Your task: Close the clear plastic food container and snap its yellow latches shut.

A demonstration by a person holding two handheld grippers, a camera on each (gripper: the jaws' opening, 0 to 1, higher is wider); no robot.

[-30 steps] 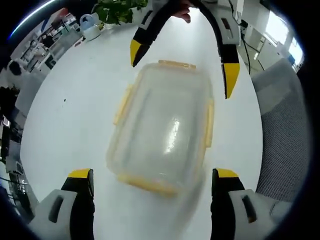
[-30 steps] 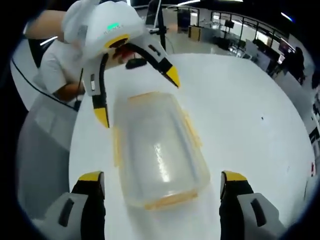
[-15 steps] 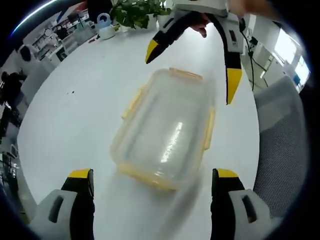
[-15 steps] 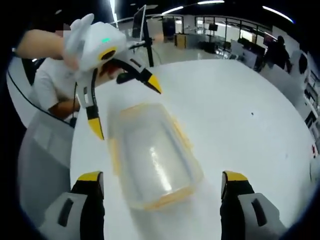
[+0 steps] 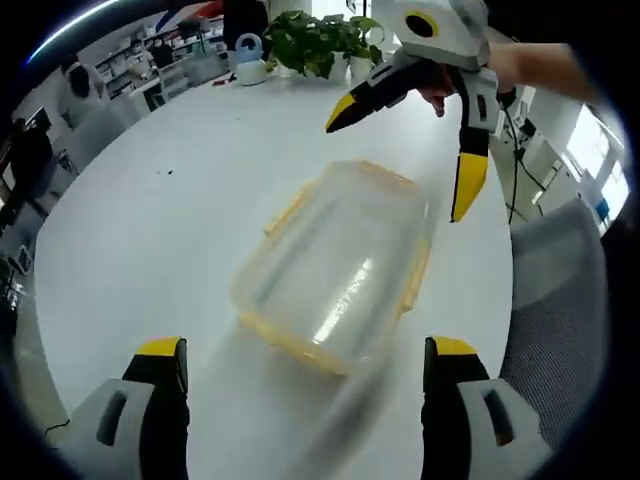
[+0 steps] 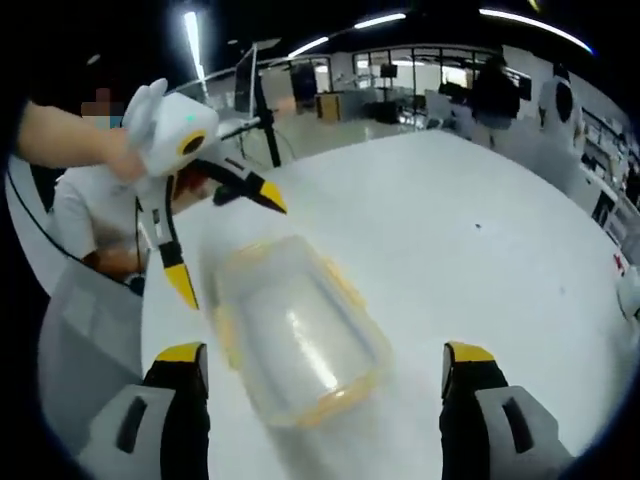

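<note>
A clear plastic food container (image 5: 335, 265) with its lid on lies on the round white table (image 5: 150, 240); yellow latches (image 5: 412, 283) run along its sides. My left gripper (image 5: 305, 355) hangs open above its near end, nothing between the jaws. The right gripper (image 5: 410, 150) comes in from the far side, open, yellow tips spread above the container's far end. In the right gripper view the container (image 6: 295, 340) lies ahead of my open right gripper (image 6: 325, 365), and the left gripper (image 6: 220, 235), held by a hand, hovers open beyond it.
A potted plant (image 5: 320, 40) and a small watering can (image 5: 248, 52) stand at the table's far edge. A grey chair (image 5: 565, 300) sits by the table on the right. A person in a white shirt (image 6: 90, 200) stands beside the table. Office desks fill the background.
Both grippers have lifted up and back from the container, which now looks smaller in both views. The jaws stay open. The container has not visibly shifted on the table.
</note>
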